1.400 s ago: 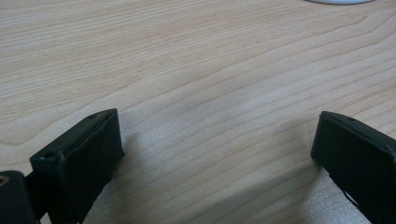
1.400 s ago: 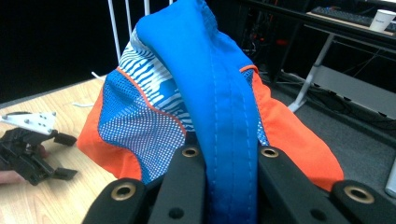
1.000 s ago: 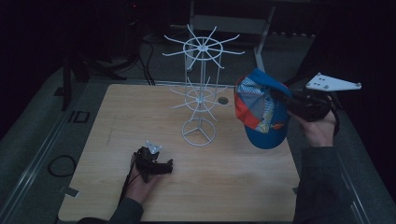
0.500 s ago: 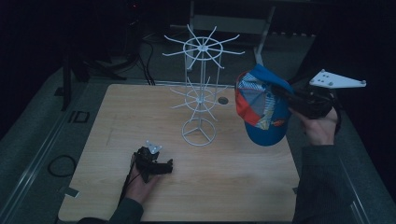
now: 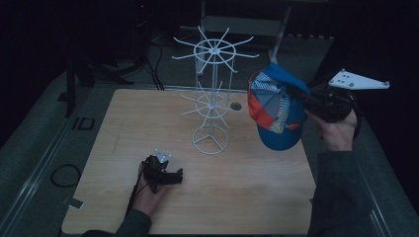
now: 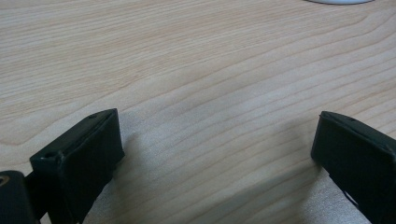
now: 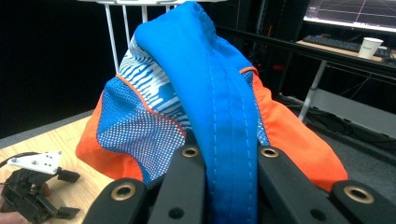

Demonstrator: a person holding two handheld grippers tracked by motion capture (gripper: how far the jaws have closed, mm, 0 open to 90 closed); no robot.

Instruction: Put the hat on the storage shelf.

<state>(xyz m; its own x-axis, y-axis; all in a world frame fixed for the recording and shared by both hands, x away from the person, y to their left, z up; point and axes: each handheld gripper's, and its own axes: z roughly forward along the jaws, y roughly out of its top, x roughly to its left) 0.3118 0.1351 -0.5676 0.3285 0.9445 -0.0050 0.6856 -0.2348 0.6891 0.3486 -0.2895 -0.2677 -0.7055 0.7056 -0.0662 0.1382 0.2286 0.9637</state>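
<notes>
High view: the right gripper (image 5: 307, 101) has carried the cap (image 5: 274, 111) slightly higher and nearer the wire rack (image 5: 212, 94), just right of its lower spokes; the left gripper (image 5: 163, 173) rests unmoved before the rack's base.
Left gripper view: jaws wide over bare table (image 6: 196, 70).
Right gripper view: jaws clamp the cap's blue strip.

No text, label or number can be read anywhere.
</notes>
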